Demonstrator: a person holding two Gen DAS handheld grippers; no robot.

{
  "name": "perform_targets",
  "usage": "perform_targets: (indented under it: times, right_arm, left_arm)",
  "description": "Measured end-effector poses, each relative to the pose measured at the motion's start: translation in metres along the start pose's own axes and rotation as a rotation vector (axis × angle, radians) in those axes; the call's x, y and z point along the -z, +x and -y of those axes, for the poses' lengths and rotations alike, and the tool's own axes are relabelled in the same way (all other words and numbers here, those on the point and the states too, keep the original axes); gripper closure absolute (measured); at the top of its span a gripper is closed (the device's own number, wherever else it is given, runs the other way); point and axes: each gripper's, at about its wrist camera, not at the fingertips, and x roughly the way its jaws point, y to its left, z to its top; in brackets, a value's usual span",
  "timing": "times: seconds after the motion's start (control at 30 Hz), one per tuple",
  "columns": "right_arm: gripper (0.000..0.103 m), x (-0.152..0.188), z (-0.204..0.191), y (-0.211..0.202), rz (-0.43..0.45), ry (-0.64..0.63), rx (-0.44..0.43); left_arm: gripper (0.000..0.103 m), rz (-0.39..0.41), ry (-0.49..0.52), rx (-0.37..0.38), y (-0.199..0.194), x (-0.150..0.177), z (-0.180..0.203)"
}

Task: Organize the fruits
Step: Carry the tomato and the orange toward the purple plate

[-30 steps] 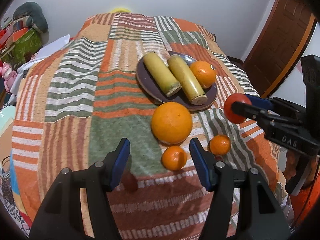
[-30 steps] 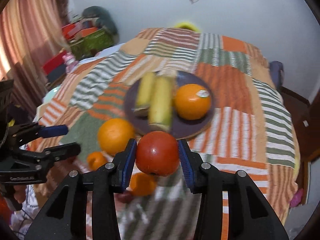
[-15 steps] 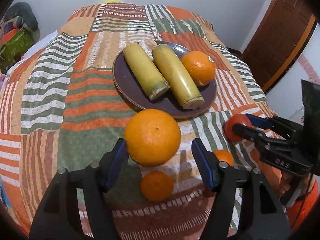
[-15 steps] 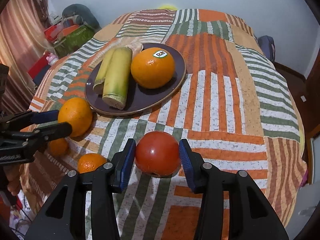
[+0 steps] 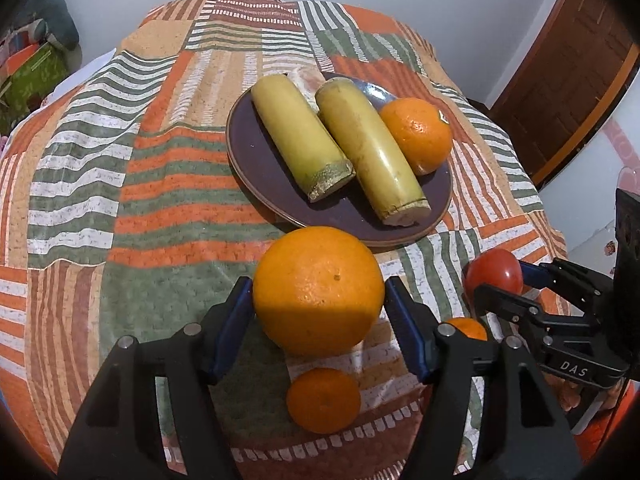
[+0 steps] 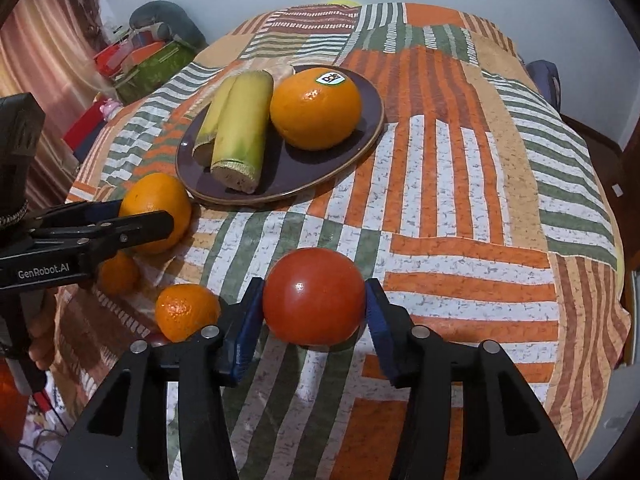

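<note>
Two hand-held grippers work over the bed point(image 6: 460, 208): the right hand-held gripper point(image 6: 314, 310) clamps a tomato point(image 6: 314, 296) above the quilt, while the left hand-held gripper point(image 5: 318, 312) brackets a large orange point(image 5: 318, 290) just before the plate point(image 5: 256, 168); contact is unclear.

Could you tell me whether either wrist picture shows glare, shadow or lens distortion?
Left wrist view: a hard shadow darkens the lower half of the large orange; fisheye bends the bedspread. Right wrist view: small glare spots on the tomato; dark corner vignetting; both sharp.
</note>
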Motion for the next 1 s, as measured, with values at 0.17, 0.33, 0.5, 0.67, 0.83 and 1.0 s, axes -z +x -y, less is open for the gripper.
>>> perform_targets:
  times: [0.17, 0.33, 0.5, 0.67, 0.83, 1.0]
  right_arm:
    - [0.058, -0.002, 0.000, -0.004, 0.011, 0.001, 0.006]
    - [0.058, -0.012, 0.001, -0.013, 0.050, 0.004, 0.007]
    - [0.058, -0.031, -0.001, -0.023, 0.098, -0.007, 0.008]
    - [0.058, -0.053, -0.003, -0.026, 0.138, -0.024, 0.015]
    - [0.058, -0.078, -0.004, -0.024, 0.174, -0.033, 0.015]
    - [0.058, -0.099, -0.005, -0.016, 0.197, -0.048, 0.015]
  left_arm:
    - [0.038, 0.015, 0.000, -0.006, -0.008, 0.000, -0.002]
    - [0.038, 0.062, -0.021, -0.004, -0.026, -0.009, -0.010]
    - [0.038, 0.110, -0.037, -0.014, -0.038, -0.026, -0.018]
    - [0.038, 0.147, -0.041, -0.006, -0.043, -0.047, -0.018]
    - [0.038, 0.181, -0.024, 0.010, -0.044, -0.070, -0.011]
    - [0.038, 0.191, -0.005, 0.016, -0.032, -0.094, -0.004]
